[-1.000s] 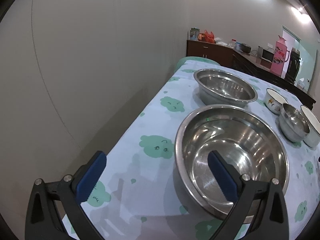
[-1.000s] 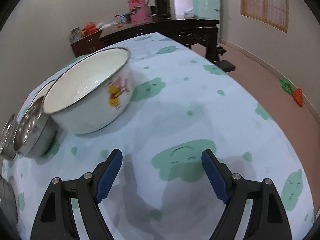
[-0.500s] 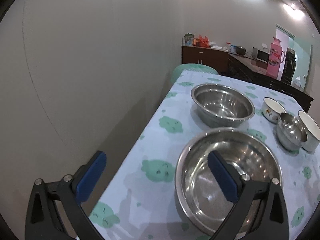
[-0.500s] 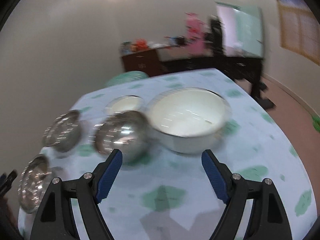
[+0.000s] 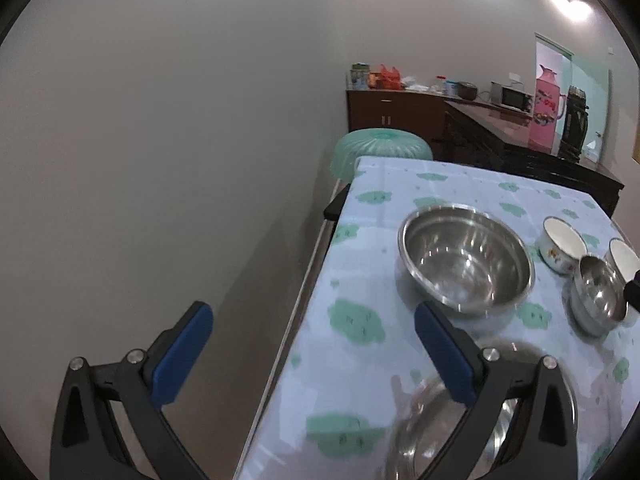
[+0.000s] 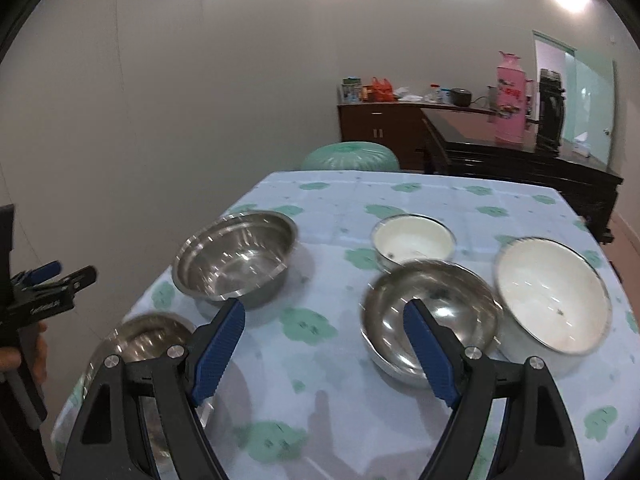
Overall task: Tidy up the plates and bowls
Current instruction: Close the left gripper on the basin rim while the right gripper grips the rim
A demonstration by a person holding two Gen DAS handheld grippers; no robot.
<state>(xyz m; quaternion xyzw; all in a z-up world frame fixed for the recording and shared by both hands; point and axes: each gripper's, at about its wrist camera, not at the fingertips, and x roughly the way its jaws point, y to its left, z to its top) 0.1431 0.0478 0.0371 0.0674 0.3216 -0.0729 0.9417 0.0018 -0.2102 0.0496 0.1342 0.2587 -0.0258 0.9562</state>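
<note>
Left gripper (image 5: 312, 344): wide apart, holding nothing, at the bottom of the left wrist view, over the counter's left edge.
Right gripper (image 6: 324, 344): wide apart, holding nothing, low in the right wrist view.
Counter (image 6: 340, 208): covered with a pale blue cloth with green shapes.
Big steel bowl (image 6: 236, 258): middle left of the right wrist view.
Small steel bowl (image 6: 430, 316): just behind the right gripper's right finger.
Small white bowl (image 6: 414, 238): just behind the small steel bowl.
Big white bowl (image 6: 552, 304): right side, beside the small steel bowl.
Near steel bowl (image 6: 148, 334): lower left, partly hidden.

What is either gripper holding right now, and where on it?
Nothing. The left gripper and right gripper both have open jaws with no bowl between them.
</note>
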